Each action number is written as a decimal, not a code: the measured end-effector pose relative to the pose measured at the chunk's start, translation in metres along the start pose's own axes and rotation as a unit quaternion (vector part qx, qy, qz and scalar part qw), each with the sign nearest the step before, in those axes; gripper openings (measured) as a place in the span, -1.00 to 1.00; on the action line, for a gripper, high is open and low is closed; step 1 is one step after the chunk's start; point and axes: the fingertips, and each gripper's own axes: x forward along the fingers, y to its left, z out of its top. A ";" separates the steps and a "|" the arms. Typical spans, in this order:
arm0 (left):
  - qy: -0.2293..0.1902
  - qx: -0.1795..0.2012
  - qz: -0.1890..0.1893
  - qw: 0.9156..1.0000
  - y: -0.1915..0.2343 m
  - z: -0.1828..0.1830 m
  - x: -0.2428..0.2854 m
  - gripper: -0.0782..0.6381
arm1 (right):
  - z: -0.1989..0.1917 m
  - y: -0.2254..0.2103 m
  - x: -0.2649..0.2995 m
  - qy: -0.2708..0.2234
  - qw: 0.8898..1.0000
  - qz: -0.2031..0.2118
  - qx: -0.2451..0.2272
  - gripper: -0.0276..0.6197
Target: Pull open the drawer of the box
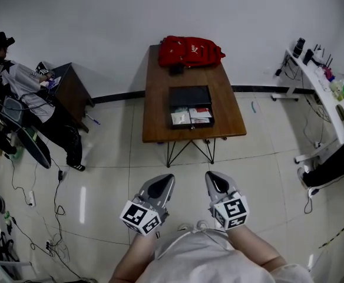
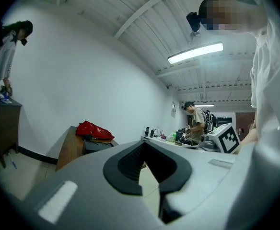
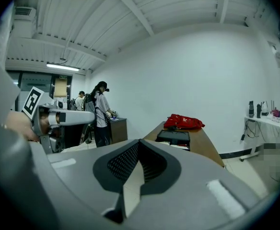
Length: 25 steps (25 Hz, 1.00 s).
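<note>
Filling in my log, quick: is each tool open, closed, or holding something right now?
Left tool: closed, holding nothing.
Right tool: closed, holding nothing.

Table point(image 1: 234, 114): smooth brown wood, thin dark metal legs point(image 1: 178, 151). Backpack point(image 1: 189, 50): red cloth. Box point(image 1: 189, 95): matt black. Floor point(image 1: 113, 152): glossy pale tile. Left gripper point(image 1: 167, 178) and right gripper point(image 1: 211, 177): matt grey plastic, ribbed black pads point(image 3: 123, 163).

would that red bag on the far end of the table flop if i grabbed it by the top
Probably floppy: the red bag lies slumped and creased on the table. It looks stuffed, so likely some weight. It is unlikely to roll.
</note>
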 end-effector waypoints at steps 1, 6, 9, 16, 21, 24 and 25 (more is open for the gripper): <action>-0.001 -0.001 0.003 1.000 -0.001 0.000 0.002 -0.77 | 0.002 -0.001 -0.002 -0.001 1.000 0.003 -0.004 -0.89; -0.011 -0.021 0.011 1.000 -0.007 0.003 0.009 -0.77 | 0.014 -0.011 -0.008 -0.017 1.000 0.013 -0.008 -0.89; -0.014 -0.022 0.010 1.000 -0.010 0.007 0.013 -0.77 | 0.026 -0.015 -0.013 -0.027 0.999 0.014 -0.019 -0.89; -0.010 0.000 0.008 1.000 -0.018 0.010 0.020 -0.77 | 0.028 -0.017 -0.020 -0.034 0.999 0.021 -0.029 -0.89; -0.007 -0.003 0.002 1.000 -0.025 0.007 0.022 -0.77 | 0.026 -0.021 -0.024 -0.034 0.999 0.017 -0.030 -0.89; -0.006 0.002 -0.001 1.000 -0.030 0.006 0.023 -0.77 | 0.025 -0.025 -0.027 -0.035 0.999 0.015 -0.029 -0.89; -0.006 0.003 -0.001 1.000 -0.031 0.006 0.023 -0.77 | 0.025 -0.026 -0.028 -0.035 0.999 0.015 -0.029 -0.89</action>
